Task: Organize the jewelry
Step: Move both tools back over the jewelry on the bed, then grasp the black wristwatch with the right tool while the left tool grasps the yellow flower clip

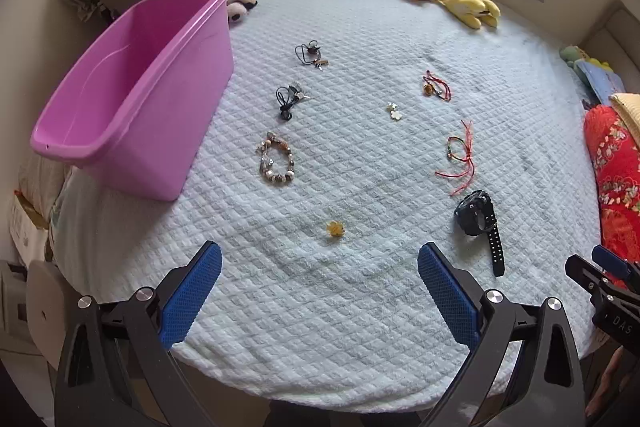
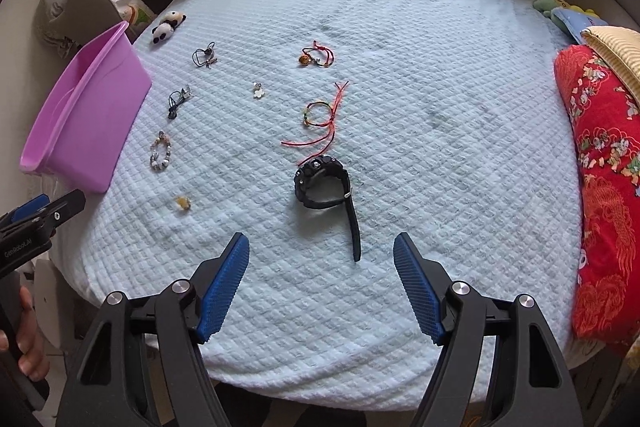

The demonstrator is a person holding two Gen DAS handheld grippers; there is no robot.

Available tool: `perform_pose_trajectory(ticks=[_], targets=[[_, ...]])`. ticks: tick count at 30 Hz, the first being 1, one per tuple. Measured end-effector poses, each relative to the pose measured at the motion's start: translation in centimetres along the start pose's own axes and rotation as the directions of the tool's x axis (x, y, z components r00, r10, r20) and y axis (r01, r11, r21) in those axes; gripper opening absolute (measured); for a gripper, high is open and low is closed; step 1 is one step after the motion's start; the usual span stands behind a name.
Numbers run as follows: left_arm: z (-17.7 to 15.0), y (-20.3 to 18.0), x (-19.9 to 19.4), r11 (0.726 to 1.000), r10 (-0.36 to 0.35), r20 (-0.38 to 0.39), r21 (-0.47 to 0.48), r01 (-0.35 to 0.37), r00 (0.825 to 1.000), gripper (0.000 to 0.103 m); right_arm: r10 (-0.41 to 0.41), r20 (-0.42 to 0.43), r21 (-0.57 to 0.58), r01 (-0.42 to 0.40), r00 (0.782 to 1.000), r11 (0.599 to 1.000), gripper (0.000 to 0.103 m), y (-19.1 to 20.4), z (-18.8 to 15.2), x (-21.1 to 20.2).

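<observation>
Jewelry lies scattered on the pale quilted bed (image 1: 360, 327). We hold both grippers spread and empty at its near edge: the left gripper (image 1: 320, 275) just before a small yellow charm (image 1: 335, 229), the right gripper (image 2: 321, 267) before the black watch (image 2: 322, 187). Farther lie the beaded bracelet (image 1: 277, 159) and the red cord bracelet (image 2: 320, 115), with the pink bin (image 1: 132, 87) at left.

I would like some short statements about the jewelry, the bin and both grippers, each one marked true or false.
1. The pink bin holds no jewelry. True, as far as its visible inside shows.
2. The black watch lies in front of the right gripper. True.
3. The left gripper is shut on the beaded bracelet. False: it is open and the bracelet lies on the blanket.
4. The watch touches the bin. False: they lie far apart.
</observation>
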State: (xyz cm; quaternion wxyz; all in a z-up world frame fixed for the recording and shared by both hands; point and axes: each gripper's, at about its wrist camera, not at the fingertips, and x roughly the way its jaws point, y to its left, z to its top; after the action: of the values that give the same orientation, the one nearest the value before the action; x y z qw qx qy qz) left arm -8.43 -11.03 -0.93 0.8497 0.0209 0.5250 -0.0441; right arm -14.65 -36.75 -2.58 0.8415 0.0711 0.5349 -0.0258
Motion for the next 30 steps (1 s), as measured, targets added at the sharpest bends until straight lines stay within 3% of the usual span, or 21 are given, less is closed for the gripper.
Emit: perform_pose_trajectory(ticks=[5,10,20,30], targets=[[-2.0,-1.1,2.5,0.996,0.081,0.02,-0.033,-0.08,0.997,0.097,0.068,0.002,-0.051,-0.068,0.998,0.996,0.071,-1.3,-0.2,3.9],[-3.7,-1.1,6.1,0.991,0.114,0.03,-0.071,-0.112,0.993,0.097,0.063,0.046,-0.121,-0.057,0.997,0.991,0.071,-1.3,-0.5,7.6],[-5.6,-1.6,12.9,0.988,0.114,0.105,-0.117,-0.102,0.988,0.097,0.09,0.169,-0.188,-0.058,0.981,0.981,0.072,-1.4,-0.9,12.9],[-5.5,-1.9,17.1,0.987,0.121,0.095,-0.115,-0.11,0.988,0.097,0.087,0.177,-0.159,-0.059,0.98,0.986,0.074,-1.7,-0.6,16.7]])
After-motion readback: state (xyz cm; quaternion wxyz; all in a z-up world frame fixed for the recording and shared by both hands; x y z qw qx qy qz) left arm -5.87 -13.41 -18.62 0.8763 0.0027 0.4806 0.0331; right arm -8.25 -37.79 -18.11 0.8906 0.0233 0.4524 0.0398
